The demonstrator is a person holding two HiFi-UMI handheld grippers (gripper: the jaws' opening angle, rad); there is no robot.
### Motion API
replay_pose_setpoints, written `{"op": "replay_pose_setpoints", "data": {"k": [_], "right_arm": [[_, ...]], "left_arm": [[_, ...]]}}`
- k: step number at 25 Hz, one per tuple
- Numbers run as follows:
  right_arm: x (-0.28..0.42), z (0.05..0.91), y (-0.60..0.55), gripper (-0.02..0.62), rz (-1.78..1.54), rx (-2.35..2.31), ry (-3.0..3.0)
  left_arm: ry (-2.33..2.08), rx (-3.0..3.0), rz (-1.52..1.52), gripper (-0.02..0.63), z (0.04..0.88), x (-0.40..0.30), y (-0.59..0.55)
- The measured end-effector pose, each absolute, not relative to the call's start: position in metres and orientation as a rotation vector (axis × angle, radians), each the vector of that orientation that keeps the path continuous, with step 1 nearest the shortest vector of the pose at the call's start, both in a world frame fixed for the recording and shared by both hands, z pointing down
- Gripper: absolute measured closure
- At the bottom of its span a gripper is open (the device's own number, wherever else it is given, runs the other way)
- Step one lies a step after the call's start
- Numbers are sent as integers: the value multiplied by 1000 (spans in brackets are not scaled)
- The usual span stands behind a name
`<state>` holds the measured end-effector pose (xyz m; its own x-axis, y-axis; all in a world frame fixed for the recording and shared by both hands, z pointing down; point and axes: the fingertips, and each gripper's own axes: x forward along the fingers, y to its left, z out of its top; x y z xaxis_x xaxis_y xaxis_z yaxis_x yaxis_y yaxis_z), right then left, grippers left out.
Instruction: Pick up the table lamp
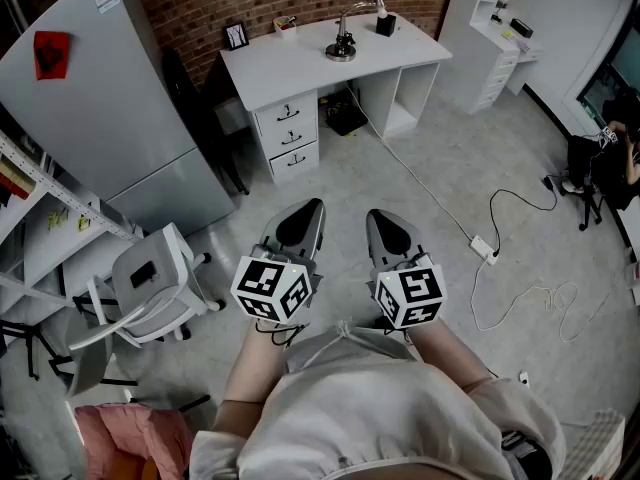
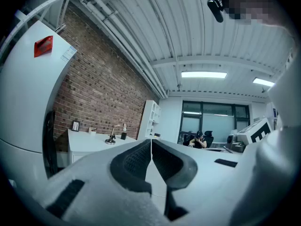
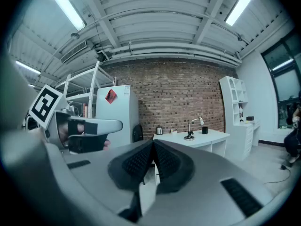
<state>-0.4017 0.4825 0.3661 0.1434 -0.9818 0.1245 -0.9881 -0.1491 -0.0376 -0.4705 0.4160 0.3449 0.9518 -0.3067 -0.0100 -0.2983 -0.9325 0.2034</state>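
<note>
The table lamp (image 1: pixel 345 36), chrome with a round base and a bent arm, stands on the white desk (image 1: pixel 290 68) across the room; it also shows small as the lamp (image 2: pixel 113 135) and the lamp (image 3: pixel 190 131). My left gripper (image 1: pixel 303 215) and right gripper (image 1: pixel 390 226) are held side by side in front of my body, far from the desk. Both are shut with nothing between their jaws. In the left gripper view its pads (image 2: pixel 151 150) meet; the right gripper (image 3: pixel 153 150) looks the same.
A grey fridge (image 1: pixel 100 98) stands left of the desk, and a white swivel chair (image 1: pixel 150 288) is near my left. A cable with a power strip (image 1: pixel 484 248) runs over the floor on the right. A person (image 1: pixel 610 163) sits at the far right. White shelving (image 1: pixel 500 18) flanks the desk.
</note>
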Motion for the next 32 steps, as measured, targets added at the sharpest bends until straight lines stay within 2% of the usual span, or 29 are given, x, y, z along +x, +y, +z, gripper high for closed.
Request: {"op": "replay_pose_setpoints", "data": {"k": [21, 32], "right_arm": [[-394, 400, 470, 568, 339, 2353, -1948], [-319, 419, 434, 568, 436, 2312, -1973]], "left_arm": [[-459, 2805, 8, 584, 378, -467, 402], [-537, 2786, 64, 584, 392, -406, 366]]}}
